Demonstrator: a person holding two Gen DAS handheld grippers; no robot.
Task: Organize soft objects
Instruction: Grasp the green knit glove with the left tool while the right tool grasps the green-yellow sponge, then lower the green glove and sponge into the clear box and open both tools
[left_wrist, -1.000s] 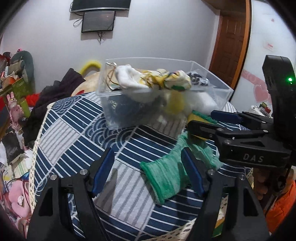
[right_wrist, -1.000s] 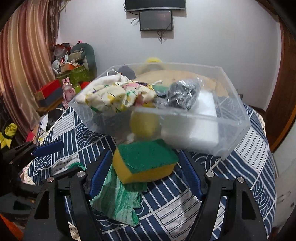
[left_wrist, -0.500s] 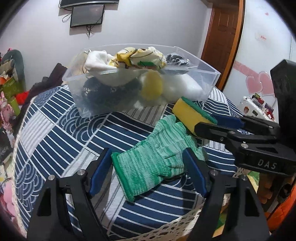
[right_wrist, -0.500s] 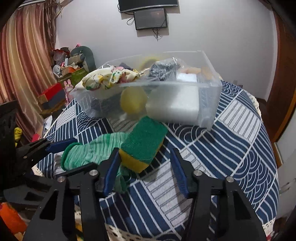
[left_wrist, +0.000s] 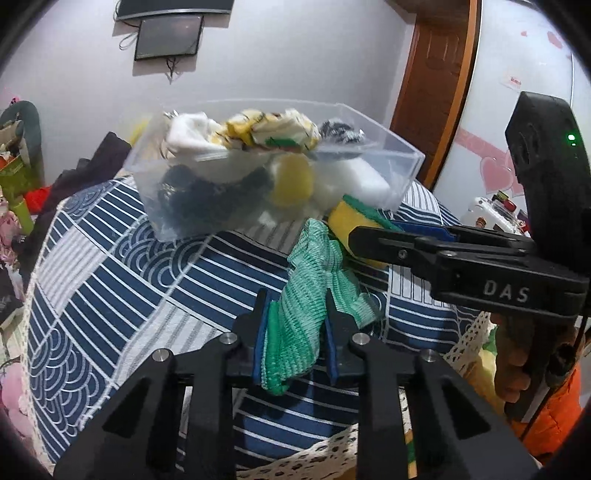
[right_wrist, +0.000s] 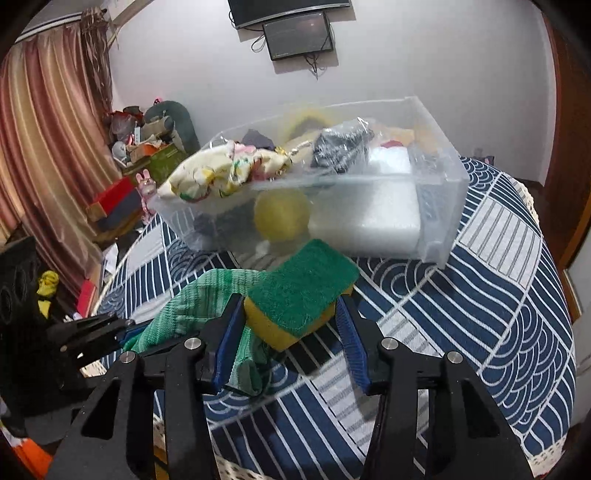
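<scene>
My left gripper (left_wrist: 294, 332) is shut on a green knitted cloth (left_wrist: 295, 328) and holds its near end off the table; the cloth also shows in the right wrist view (right_wrist: 192, 302). My right gripper (right_wrist: 290, 328) is shut on a yellow sponge with a green scouring top (right_wrist: 301, 291), held just above the tablecloth; the sponge also shows in the left wrist view (left_wrist: 351, 218). A clear plastic bin (right_wrist: 439, 206) full of soft things stands just behind both, also in the left wrist view (left_wrist: 402, 162).
The round table has a blue and white patterned cloth (right_wrist: 480, 314) with a lace edge. The bin holds a patterned fabric bundle (right_wrist: 225, 173), a yellow ball (right_wrist: 282, 218) and a white foam block (right_wrist: 376, 218). Clutter lies on the floor at the left.
My left gripper has shut on the green cloth and lifted its end. My right gripper has closed on the sponge and raised it. Both moved a little nearer the bin.
</scene>
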